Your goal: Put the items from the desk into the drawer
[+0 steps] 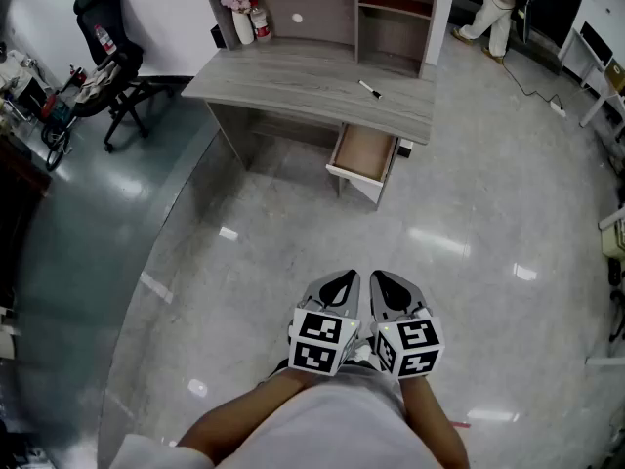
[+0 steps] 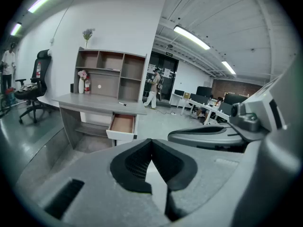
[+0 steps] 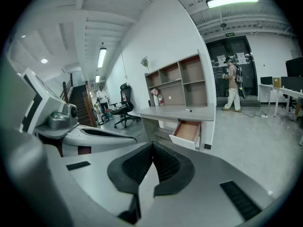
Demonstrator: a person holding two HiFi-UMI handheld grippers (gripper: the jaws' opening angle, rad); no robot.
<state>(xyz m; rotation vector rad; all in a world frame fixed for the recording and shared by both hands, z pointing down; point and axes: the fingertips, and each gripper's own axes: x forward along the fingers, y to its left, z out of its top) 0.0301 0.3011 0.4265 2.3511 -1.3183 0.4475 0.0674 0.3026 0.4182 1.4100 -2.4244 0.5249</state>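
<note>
You are only approaching: left gripper (image 1: 339, 283) and right gripper (image 1: 389, 283) both pressed together, empty; pen (image 1: 370, 89) on desk (image 1: 293, 78) at 12 o'clock, so walk in first.

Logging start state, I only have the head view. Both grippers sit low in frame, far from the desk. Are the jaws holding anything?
Observer: No. The left gripper has its jaws together with nothing between them.
Operator: And the other one?
Observer: The right gripper is the same: jaws closed at the tips, empty.
Operator: The top of the shelf unit is cut off for me. Anything up there?
Observer: Yes, a flower stands on top of the shelf unit, at its left end in the left gripper view.
</note>
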